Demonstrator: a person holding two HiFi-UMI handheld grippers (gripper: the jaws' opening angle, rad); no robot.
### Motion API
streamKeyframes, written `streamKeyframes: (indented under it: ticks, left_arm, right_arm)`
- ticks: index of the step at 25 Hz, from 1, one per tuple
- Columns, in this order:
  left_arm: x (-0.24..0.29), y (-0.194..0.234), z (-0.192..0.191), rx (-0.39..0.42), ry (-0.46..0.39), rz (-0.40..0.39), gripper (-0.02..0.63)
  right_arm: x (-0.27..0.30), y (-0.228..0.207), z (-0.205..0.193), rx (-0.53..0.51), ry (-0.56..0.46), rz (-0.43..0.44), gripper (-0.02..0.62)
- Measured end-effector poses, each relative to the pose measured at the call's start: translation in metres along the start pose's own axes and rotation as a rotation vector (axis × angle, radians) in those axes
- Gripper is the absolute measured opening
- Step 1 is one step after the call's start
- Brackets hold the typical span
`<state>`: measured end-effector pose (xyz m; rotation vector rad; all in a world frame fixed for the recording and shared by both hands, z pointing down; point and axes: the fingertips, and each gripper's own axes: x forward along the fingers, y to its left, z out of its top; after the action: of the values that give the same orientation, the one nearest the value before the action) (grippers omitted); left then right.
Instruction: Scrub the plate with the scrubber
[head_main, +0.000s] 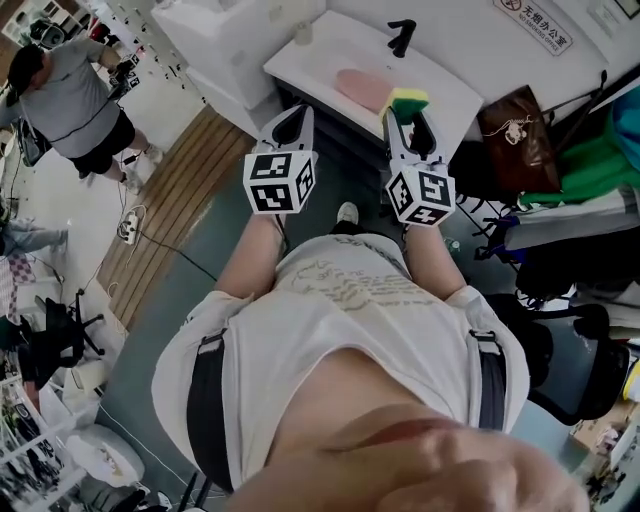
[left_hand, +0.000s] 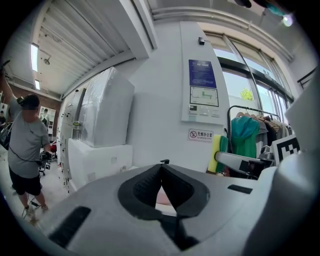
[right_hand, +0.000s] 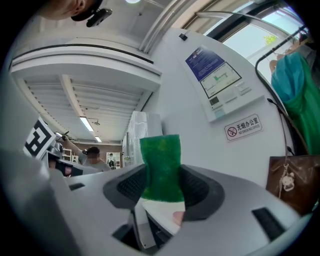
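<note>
Right gripper (head_main: 408, 120) clamped on scrubber (right_hand: 161, 167), which is yellow foam with green scouring face. Looks soft, light, springy. Squashes under jaws, so mid-body hold seems right, leaving free end to bear on plate. Left gripper (left_hand: 161, 172) has jaws together, nothing between. Pink plate (head_main: 361, 88) lies flat on white table (head_main: 320, 55), just ahead of both grippers, apparently not yet touched. Plate looks rigid and smooth, likely to skate when rubbed — pinning rim with left gripper would steady it.

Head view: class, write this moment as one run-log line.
left gripper: shut, empty | right gripper: shut on scrubber | plate: pink, lying on white counter
</note>
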<state>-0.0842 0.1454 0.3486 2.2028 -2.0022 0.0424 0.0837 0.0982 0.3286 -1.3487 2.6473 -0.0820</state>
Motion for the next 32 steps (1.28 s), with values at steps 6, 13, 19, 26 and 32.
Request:
streamKeyframes:
  ticks: [6, 13, 19, 26, 32]
  left_arm:
    - [0.074, 0.009, 0.01, 0.012, 0.024, 0.004, 0.021]
    - [0.151, 0.022, 0.02, -0.013, 0.044, 0.007, 0.021]
    - [0.204, 0.032, 0.019, -0.022, 0.073, 0.018, 0.021]
    - [0.237, 0.044, 0.012, -0.02, 0.125, 0.038, 0.021]
    - [0.258, 0.047, 0.0, -0.023, 0.162, 0.025, 0.021]
  right_arm:
    - [0.065, -0.042, -0.009, 0.018, 0.017, 0.001, 0.209]
    - [0.126, -0.082, -0.025, 0.048, 0.056, 0.001, 0.209]
    - [0.168, -0.106, -0.04, 0.066, 0.102, 0.028, 0.209]
    - [0.198, -0.118, -0.053, 0.081, 0.149, 0.054, 0.209]
    - [0.208, -0.132, -0.066, 0.129, 0.189, 0.043, 0.209]
